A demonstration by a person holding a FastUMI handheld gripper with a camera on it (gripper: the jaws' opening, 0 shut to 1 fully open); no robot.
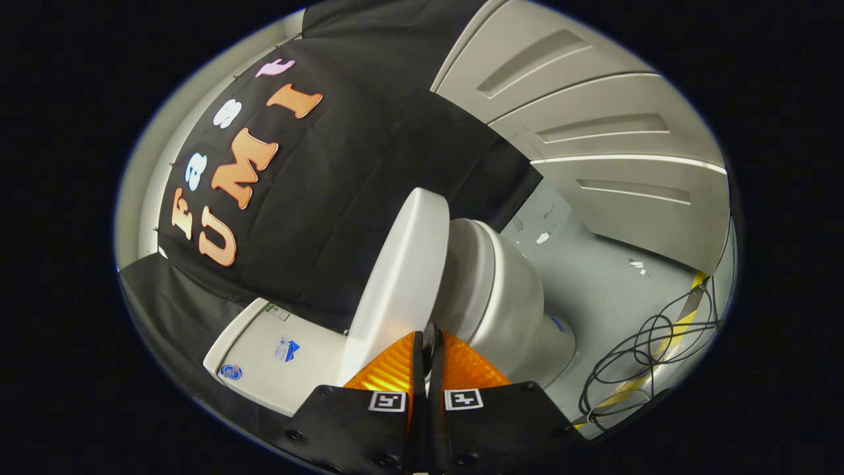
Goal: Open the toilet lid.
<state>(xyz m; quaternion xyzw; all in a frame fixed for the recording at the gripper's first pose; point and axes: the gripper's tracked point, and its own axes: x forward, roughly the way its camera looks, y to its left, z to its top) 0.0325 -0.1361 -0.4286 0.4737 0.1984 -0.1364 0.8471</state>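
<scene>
Both gripper (pixel 427 343) fingers are pinched together on the raised toilet lid (pixel 402 277) edge.

We see the tongs (pixel 427 343) with fingers pressed together, tips at the edge of the raised toilet lid (pixel 402 277), which stands apart from the bowl (pixel 508 297); the tank (pixel 277 359) lies beside it, black cables (pixel 653 349) on the floor (pixel 593 277)
</scene>
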